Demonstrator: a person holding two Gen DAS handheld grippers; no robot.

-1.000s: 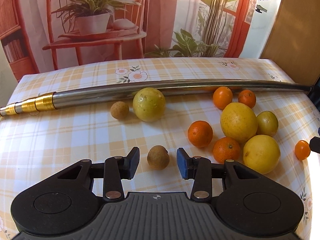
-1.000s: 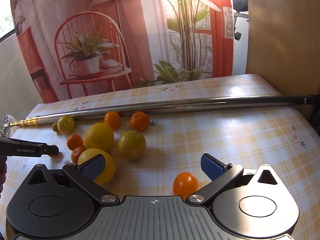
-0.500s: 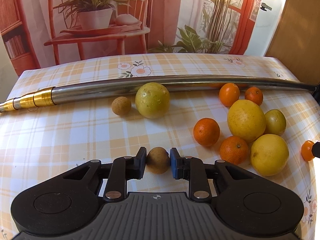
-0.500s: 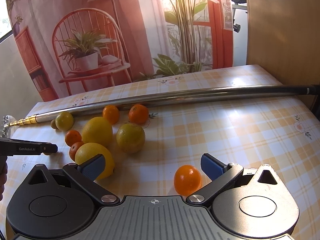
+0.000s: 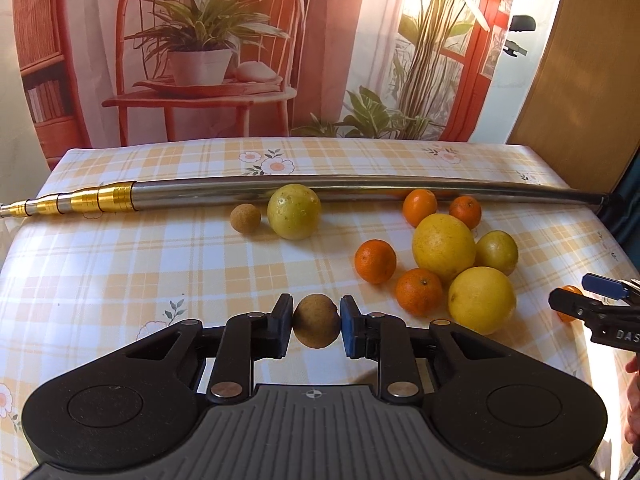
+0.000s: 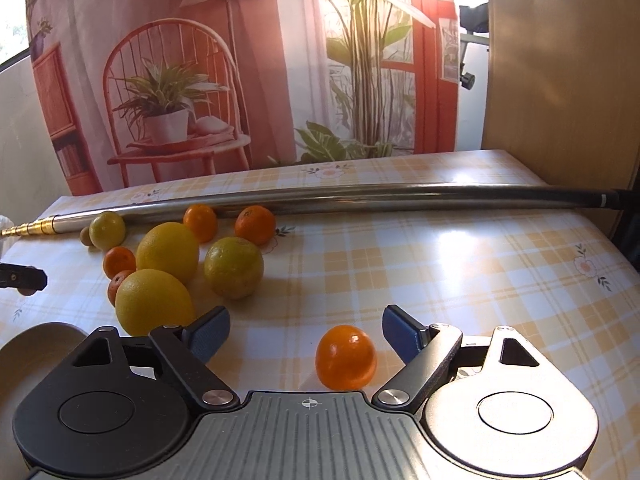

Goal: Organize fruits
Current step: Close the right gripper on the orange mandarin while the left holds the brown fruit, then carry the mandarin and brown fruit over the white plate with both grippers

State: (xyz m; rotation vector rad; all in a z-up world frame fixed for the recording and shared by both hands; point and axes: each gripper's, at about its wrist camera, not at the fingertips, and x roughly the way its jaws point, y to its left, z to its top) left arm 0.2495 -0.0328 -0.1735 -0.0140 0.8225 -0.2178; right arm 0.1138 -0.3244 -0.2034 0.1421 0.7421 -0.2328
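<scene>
Left claw gripping brown fruit, right claw wide, checked tablecloth, printed backdrop

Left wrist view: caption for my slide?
Left claw shut on a small brown fruit, citrus clustered to its right.

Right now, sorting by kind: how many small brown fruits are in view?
2. One brown fruit is clamped in the left tongs; the second brown fruit lies beside the yellow-green fruit. Others may be hidden.

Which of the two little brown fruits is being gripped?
The nearer brown fruit, clamped by the left hand-held gripper; the other brown fruit lies free beside the metal pole.
</scene>
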